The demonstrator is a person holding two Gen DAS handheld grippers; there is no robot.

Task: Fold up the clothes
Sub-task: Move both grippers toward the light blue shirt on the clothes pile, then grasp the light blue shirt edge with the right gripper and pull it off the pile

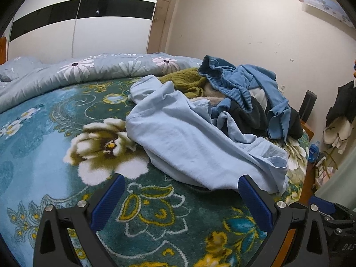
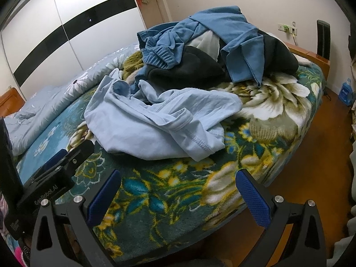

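Observation:
A crumpled light blue garment lies on the floral bed blanket; it also shows in the right wrist view. Behind it is a pile of clothes: a medium blue garment, a black garment and an olive knit. My left gripper is open and empty, just in front of the light blue garment's near edge. My right gripper is open and empty over the blanket, short of the garment. The left gripper shows from the side in the right wrist view.
A grey flowered quilt is bunched along the far side of the bed. A white and black wardrobe stands behind. The bed's edge and wooden floor lie to the right, with a blue bottle on the floor.

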